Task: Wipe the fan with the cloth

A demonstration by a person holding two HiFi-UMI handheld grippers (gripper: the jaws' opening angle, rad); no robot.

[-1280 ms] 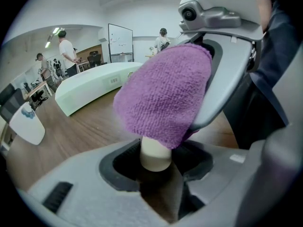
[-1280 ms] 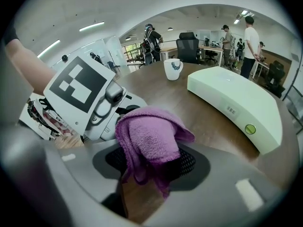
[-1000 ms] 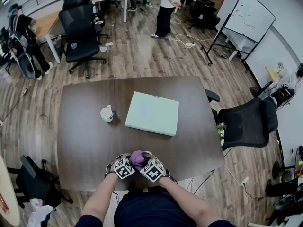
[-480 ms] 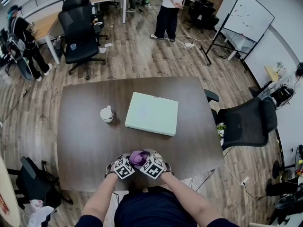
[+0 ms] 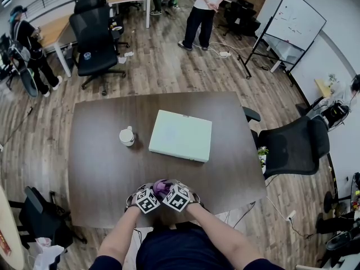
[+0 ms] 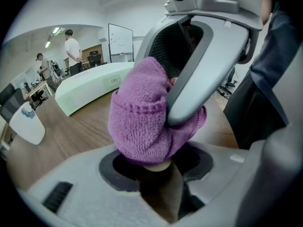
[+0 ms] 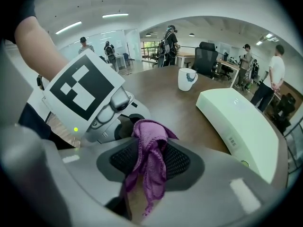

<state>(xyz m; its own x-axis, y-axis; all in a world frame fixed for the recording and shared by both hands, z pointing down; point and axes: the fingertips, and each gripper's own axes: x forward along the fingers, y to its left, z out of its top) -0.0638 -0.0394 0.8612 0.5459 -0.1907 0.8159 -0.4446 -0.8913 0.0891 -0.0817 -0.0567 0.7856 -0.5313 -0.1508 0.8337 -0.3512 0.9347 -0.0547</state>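
The purple cloth (image 5: 162, 187) is bunched between both grippers at the table's near edge. My left gripper (image 5: 156, 192) is shut on the cloth (image 6: 142, 122), which bulges out above its jaws. My right gripper (image 5: 169, 191) faces it tip to tip, and one of its grey fingers (image 6: 199, 79) presses into the bundle. The right jaws have just been closing, and a fold of cloth (image 7: 150, 150) hangs pinched between the black pads. The fan, a flat pale green casing (image 5: 181, 135), lies mid-table beyond both grippers, untouched.
A white mug (image 5: 127, 135) stands left of the fan on the dark wooden table (image 5: 101, 167). Black office chairs (image 5: 295, 145) stand at the right side and behind the far edge. A person (image 5: 199, 13) stands farther back, beside a whiteboard (image 5: 295, 21).
The right gripper's marker cube has rolled and edged toward the left one, and less of the purple cloth shows between the two cubes. The left gripper has stayed put.
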